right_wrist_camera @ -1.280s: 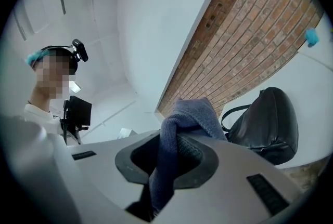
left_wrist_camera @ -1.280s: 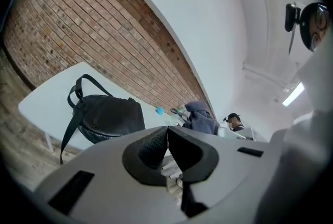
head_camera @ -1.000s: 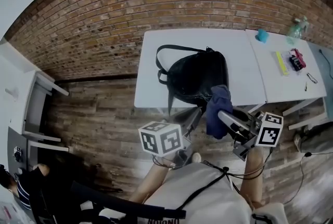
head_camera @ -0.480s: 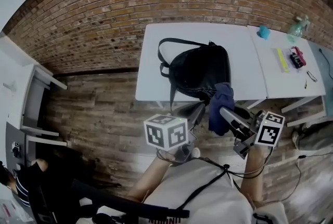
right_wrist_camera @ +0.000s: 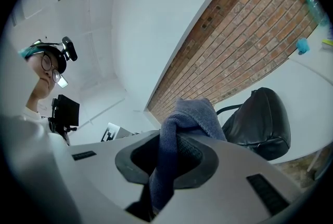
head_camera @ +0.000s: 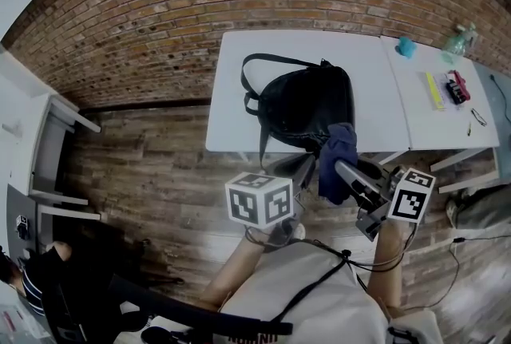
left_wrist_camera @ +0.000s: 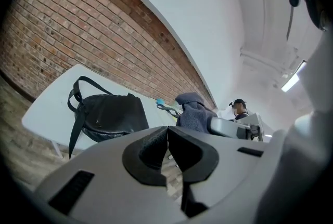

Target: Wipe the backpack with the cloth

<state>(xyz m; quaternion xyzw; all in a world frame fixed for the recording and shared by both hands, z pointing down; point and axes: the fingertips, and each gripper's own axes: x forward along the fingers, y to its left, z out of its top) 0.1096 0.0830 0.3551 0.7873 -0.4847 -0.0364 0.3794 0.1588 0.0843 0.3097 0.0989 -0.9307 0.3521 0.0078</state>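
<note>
A black backpack (head_camera: 307, 104) lies on the white table (head_camera: 239, 87), its straps (head_camera: 254, 99) trailing to the left; it also shows in the left gripper view (left_wrist_camera: 106, 116) and the right gripper view (right_wrist_camera: 257, 124). My right gripper (head_camera: 339, 167) is shut on a blue-grey cloth (head_camera: 337, 159) that hangs just in front of the table's near edge, by the backpack's near right corner. The cloth (right_wrist_camera: 182, 134) drapes over the jaws in the right gripper view. My left gripper (head_camera: 297, 173) is shut on nothing, held over the floor below the table edge.
A second white table (head_camera: 435, 123) adjoins on the right with a teal cup (head_camera: 406, 47), a clear bottle (head_camera: 457, 41) and small stationery (head_camera: 447, 91). A brick wall runs behind. Wooden floor lies in front; a white shelf unit (head_camera: 40, 167) stands at left. Another person (left_wrist_camera: 240, 108) stands behind.
Both grippers have drifted slightly toward the table; the cloth now hangs closer to the backpack's near right corner. The left gripper's cube has shifted right.
</note>
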